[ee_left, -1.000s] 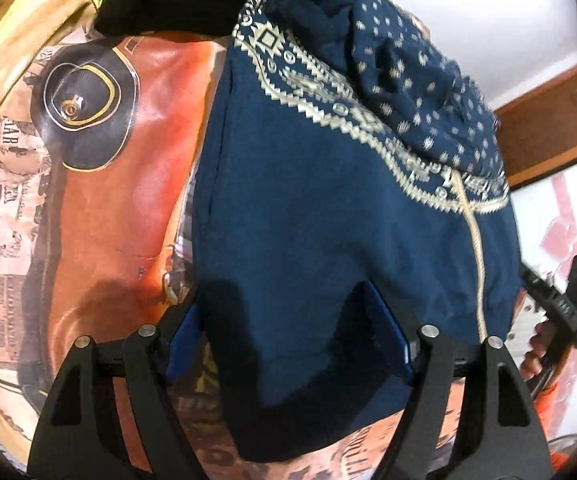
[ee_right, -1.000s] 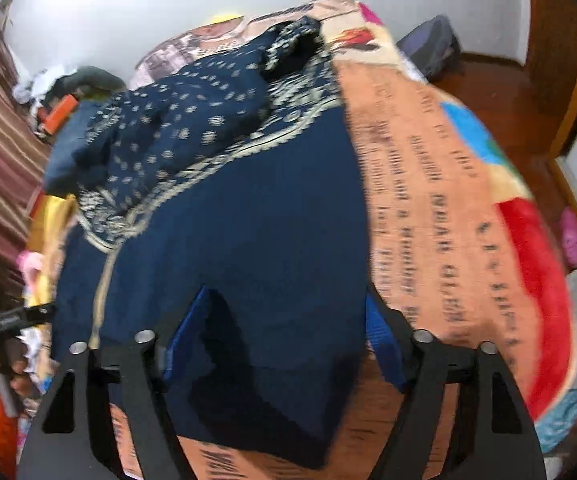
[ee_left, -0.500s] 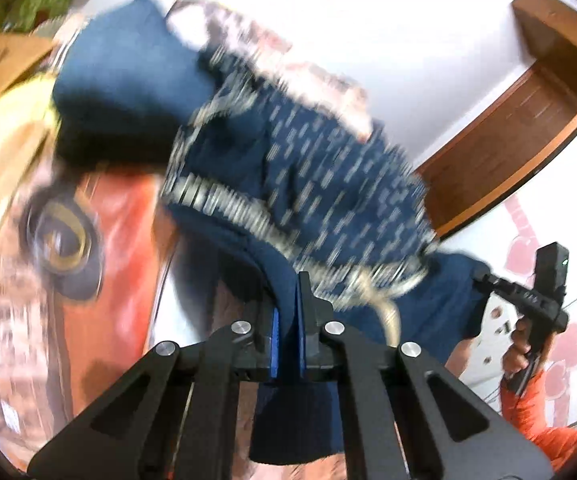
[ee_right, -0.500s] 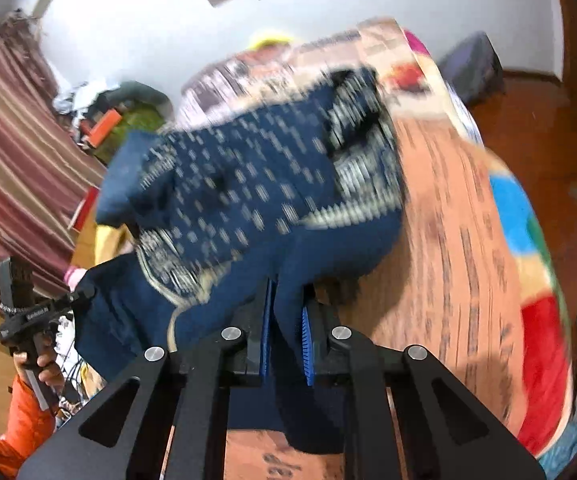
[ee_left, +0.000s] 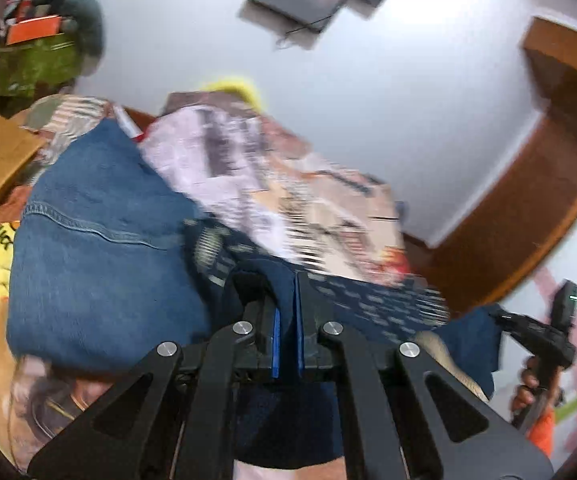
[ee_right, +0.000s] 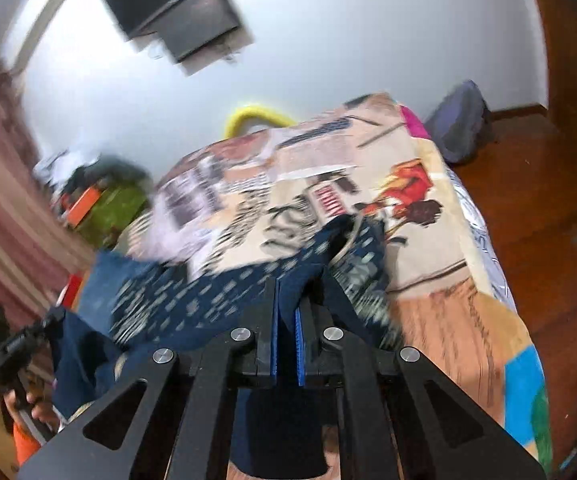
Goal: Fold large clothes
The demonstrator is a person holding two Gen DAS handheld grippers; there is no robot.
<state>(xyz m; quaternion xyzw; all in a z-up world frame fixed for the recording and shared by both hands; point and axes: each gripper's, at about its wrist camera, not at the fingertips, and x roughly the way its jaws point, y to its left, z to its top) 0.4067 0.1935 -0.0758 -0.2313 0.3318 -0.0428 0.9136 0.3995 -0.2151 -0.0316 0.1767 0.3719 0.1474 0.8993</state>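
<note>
**Navy hem pinched at both corners, lifted toward the far end**

The left gripper [ee_left: 286, 332] is clamped on the near hem of the navy garment [ee_left: 368, 304]; the right gripper [ee_right: 286, 336] is clamped on it likewise. The cloth is stretched left to right between them (neither hand nearer), its patterned part lying beyond on the printed bedspread [ee_right: 428, 240], beside folded jeans [ee_left: 96, 248]. A second ago both jaws were spread over flat cloth; since then they have been closed and raised.

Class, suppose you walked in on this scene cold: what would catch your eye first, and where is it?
Both tongs, left and right, are shut on a navy patterned garment lifted between them over a bright printed bedspread. Folded blue jeans lie left of it; a dark screen hangs on the wall.
</note>
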